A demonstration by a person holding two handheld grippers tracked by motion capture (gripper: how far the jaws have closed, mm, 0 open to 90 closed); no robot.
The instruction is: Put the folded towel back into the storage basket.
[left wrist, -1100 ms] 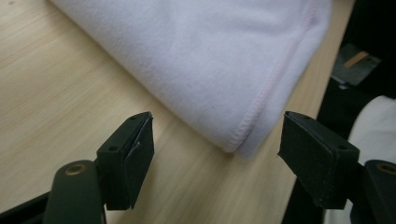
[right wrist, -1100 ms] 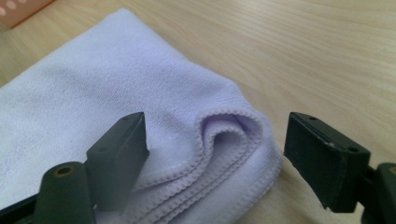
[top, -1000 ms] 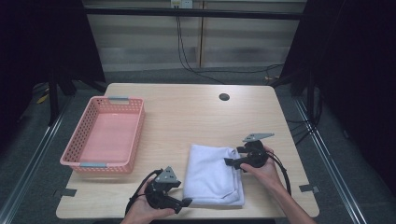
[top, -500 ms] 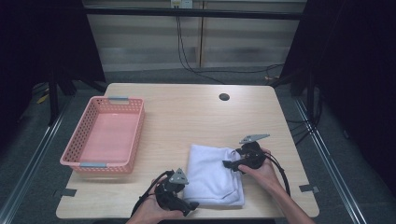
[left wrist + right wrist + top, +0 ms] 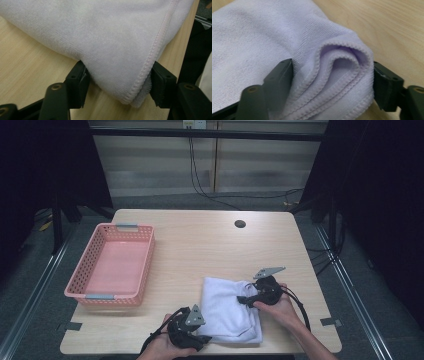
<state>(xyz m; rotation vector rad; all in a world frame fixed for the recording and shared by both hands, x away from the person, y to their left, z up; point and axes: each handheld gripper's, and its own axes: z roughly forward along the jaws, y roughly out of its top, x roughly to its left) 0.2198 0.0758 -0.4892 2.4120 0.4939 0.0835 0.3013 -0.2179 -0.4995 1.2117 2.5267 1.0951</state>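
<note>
A white folded towel (image 5: 227, 307) lies flat on the wooden table (image 5: 200, 245) near its front edge. My left gripper (image 5: 200, 338) is at the towel's near left corner. In the left gripper view the hemmed corner (image 5: 135, 85) sits between the two jaws, which stand wide apart on either side of it. My right gripper (image 5: 243, 299) is at the towel's right edge. In the right gripper view the stacked, curled hems (image 5: 337, 75) fill the gap between its spread jaws. Both grippers are open around the cloth.
A pink plastic basket (image 5: 112, 265) stands at the table's left side with nothing in it. A round cable hole (image 5: 240, 224) is at the back of the table. The front edge lies just behind both hands.
My left gripper has moved right, onto the towel's near left corner. My right gripper has slid slightly inward and toward me along the towel's right edge.
</note>
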